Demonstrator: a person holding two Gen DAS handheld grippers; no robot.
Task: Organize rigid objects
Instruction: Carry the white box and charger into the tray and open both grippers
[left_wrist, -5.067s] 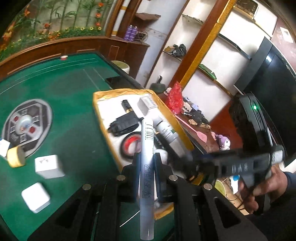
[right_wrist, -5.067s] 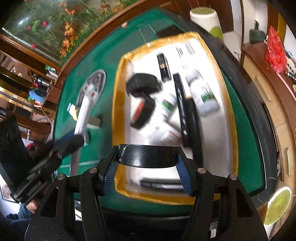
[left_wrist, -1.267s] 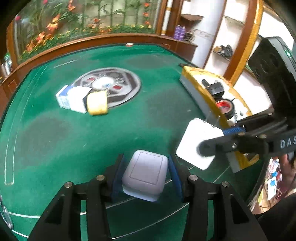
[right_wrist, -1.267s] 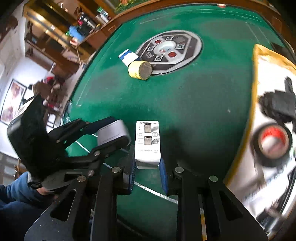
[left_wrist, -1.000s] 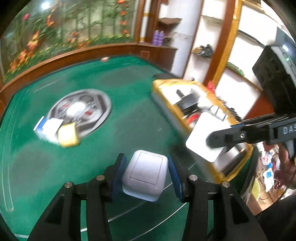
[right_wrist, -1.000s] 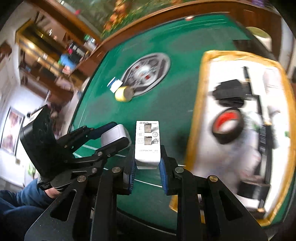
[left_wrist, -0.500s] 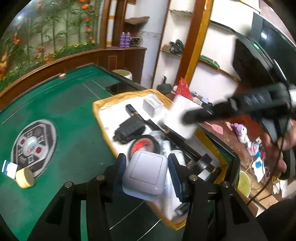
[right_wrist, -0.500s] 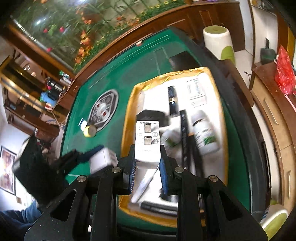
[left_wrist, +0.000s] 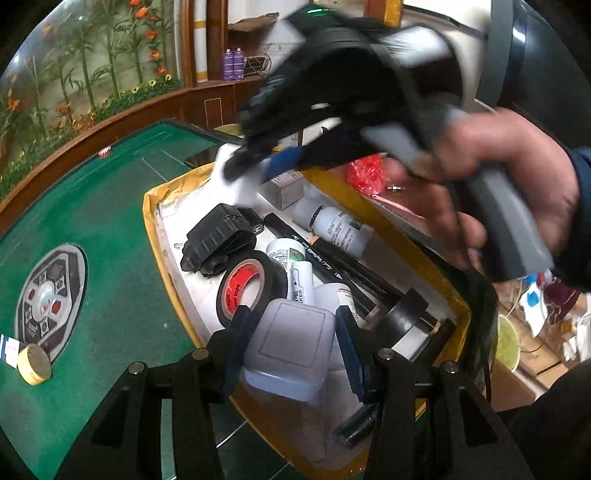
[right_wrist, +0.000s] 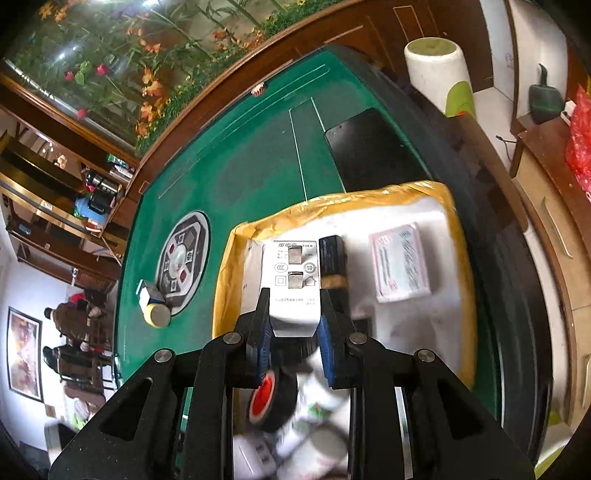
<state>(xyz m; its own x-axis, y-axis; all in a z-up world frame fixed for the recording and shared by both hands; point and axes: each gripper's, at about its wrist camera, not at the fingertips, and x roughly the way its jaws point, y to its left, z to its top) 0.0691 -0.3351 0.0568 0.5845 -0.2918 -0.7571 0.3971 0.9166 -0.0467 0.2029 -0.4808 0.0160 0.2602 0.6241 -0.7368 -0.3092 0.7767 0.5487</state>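
mostly green felt table (right_wrist: 236, 177), yellow-rimmed tray (right_wrist: 325, 205), flower mural (left_wrist: 74, 74) behind.

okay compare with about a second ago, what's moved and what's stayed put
Both grippers carried their loads from over the green felt to above the yellow tray. The left gripper still clamps the pale case; the right gripper still clamps the white plug. The yellow tape roll hasn't moved.

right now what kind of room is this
Likely a home game room: a green felt mahjong table with a centre dice panel, wooden shelves along the wall, and a yellow-rimmed tray of household odds and ends being tidied.
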